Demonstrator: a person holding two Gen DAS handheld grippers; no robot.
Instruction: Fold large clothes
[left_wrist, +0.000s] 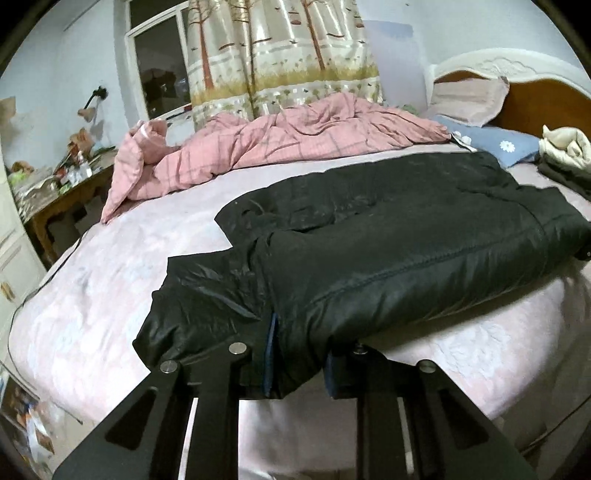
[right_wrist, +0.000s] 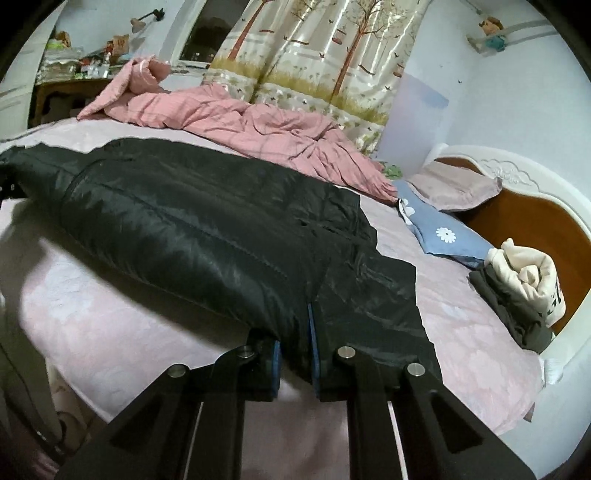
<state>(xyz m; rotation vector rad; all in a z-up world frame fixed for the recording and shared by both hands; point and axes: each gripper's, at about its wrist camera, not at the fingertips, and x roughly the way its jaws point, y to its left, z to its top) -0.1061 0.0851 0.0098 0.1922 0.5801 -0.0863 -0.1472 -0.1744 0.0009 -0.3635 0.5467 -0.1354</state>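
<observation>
Black jacket (left_wrist: 369, 236) — shiny, quilted, puffy — lies across the pink bed (left_wrist: 92, 295), near edge lifted. Left gripper (left_wrist: 299, 363) clenched on its hem at 6 o'clock; right gripper (right_wrist: 295, 354) likewise clamps the hem between blue pads. Rumpled pink checked quilt (left_wrist: 295, 136) at 12 o'clock; folded cream clothes (right_wrist: 524, 284) at 3 o'clock.

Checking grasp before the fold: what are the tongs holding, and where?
Both tongs, left and right, pinch the black jacket's near edge.
</observation>
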